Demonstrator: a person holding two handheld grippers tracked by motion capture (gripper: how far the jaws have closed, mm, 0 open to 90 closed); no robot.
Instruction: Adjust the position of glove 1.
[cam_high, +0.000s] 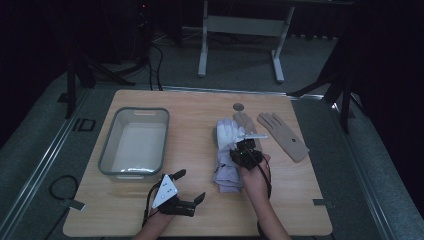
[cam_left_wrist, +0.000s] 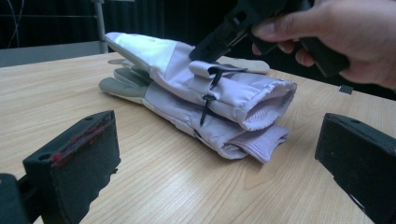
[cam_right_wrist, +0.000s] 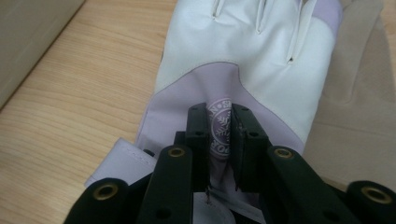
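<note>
your left gripper (cam_high: 190, 186) sits nearest the camera at 6 o'clock on the wooden table (cam_high: 200, 210), resting on the surface near the front edge. its jaws stand wide apart with nothing between them; in the left gripper view they frame the cuffs of the stacked gloves from a distance.

the lilac-and-white ski glove (cam_right_wrist: 243, 60) lies just right of the table's centre, fingers toward 12 o'clock and cuff toward 6 o'clock. it rests on top of a second lilac glove (cam_left_wrist: 219, 133), and the two cuffs overlap at the near end.

your right gripper (cam_right_wrist: 219, 135) is over the top glove, pointed toward 12 o'clock. its jaws are drawn nearly together and pinch a fold of the lilac back panel at the round snowflake emblem (cam_right_wrist: 220, 128). your right hand (cam_high: 256, 180) grips the tool body from the 6 o'clock side.

at 3 o'clock of the stack, a beige glove (cam_high: 282, 135) lies flat, fingers toward 11 o'clock, apart from the lilac pair. a second beige glove (cam_high: 245, 122) is partly tucked under the stack at its 12 o'clock end.

at 9 o'clock, well apart from the gloves, stands a grey rectangular tub (cam_high: 107, 150).
</note>
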